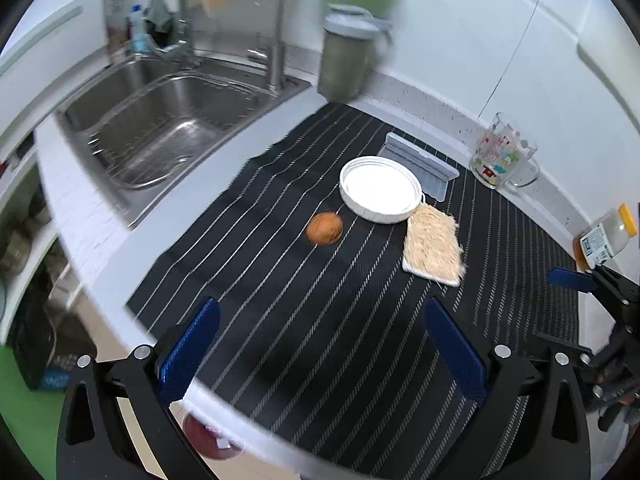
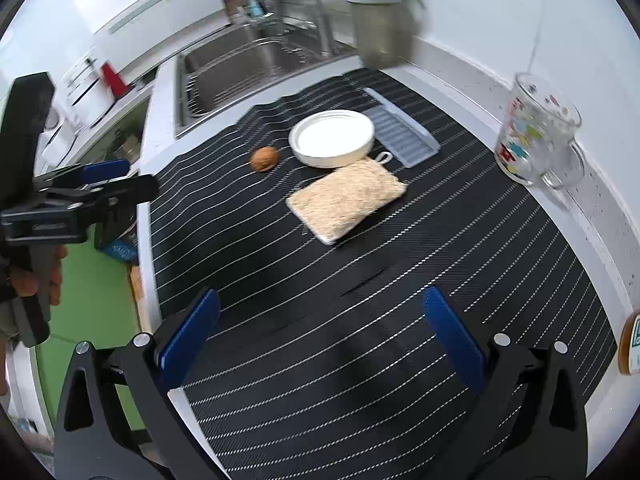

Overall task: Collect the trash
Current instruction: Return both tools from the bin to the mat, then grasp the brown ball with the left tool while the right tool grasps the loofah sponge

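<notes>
Home kitchen: steel sink (image 1: 160, 120), tap (image 1: 278, 24), countertop (image 1: 92, 216).

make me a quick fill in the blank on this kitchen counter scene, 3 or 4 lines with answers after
1. The small brown round object lies on the ____ mat.
2. The white plate holds ____ on it.
3. The beige scrubbing pad lies nearer the right gripper than the ____ does.
4. The left gripper is ____, with nothing between its fingers.

Answers: striped; nothing; plate; open
</notes>
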Available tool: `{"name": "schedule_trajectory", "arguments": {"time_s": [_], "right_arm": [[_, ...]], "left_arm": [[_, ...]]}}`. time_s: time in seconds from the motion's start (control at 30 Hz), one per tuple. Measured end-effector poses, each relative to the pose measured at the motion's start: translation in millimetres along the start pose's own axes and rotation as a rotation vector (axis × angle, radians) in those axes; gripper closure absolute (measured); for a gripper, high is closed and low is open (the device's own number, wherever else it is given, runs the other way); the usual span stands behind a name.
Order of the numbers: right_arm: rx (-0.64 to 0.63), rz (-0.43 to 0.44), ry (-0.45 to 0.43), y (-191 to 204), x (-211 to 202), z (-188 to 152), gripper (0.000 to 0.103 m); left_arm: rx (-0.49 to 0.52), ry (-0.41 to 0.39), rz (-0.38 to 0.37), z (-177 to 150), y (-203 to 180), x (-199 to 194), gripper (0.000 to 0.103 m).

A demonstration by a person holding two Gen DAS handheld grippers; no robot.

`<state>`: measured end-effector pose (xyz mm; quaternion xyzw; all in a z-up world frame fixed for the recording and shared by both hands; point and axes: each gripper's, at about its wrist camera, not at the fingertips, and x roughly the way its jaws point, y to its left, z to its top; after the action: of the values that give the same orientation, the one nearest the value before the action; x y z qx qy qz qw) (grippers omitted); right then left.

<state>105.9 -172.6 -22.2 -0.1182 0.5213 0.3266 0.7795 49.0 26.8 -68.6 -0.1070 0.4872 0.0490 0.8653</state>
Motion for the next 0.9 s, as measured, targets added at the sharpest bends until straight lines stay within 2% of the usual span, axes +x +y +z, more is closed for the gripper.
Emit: {"name": "schedule_trajectory", "arguments": {"time_s": [0.23, 0.47, 0.53, 0.6, 0.7, 0.77, 0.8, 0.83, 0.9], "right_arm": [[0.086, -0.019, 0.022, -19.5, 23.9, 7.8, 0.003], [0.145, -0.033, 0.045, -36.6, 44.3, 9.6, 0.003], [0.153, -0.034, 0.046, -39.7, 46.4, 11.1, 0.003], [0.154, -0.037, 0.047, -41.5, 48.7, 12.9, 0.003], [0.158, -0.039, 0.051, -43.7, 52.0, 15.4, 0.003], [0.155, -0.038, 0.053, -43.3, 54.4, 17.9, 0.003], [0.152, -0.037, 0.054, -42.4, 55.6, 19.7, 0.003], [0.150, -0.036, 0.054, -41.7, 56.6, 20.7, 0.003], [0.146, -0.033, 0.055, -39.4, 58.6, 23.7, 0.003]], "left_arm": [[0.078, 0.057, -0.006, 33.4, -4.1, 66.5, 0.005], [0.123, 0.066, -0.001, 46.0, -7.8, 104.5, 0.006], [0.128, 0.065, 0.000, 45.5, -7.6, 109.2, 0.014], [0.129, 0.063, 0.001, 45.9, -6.5, 113.6, 0.016], [0.130, 0.064, 0.004, 44.4, -5.5, 118.8, 0.032], [0.134, 0.064, -0.002, 43.5, -5.6, 120.1, 0.034], [0.138, 0.062, -0.002, 43.8, -5.9, 119.7, 0.040], [0.141, 0.058, 0.000, 44.5, -5.8, 119.0, 0.052], [0.138, 0.052, 0.001, 46.6, -5.2, 118.1, 0.067]]}}
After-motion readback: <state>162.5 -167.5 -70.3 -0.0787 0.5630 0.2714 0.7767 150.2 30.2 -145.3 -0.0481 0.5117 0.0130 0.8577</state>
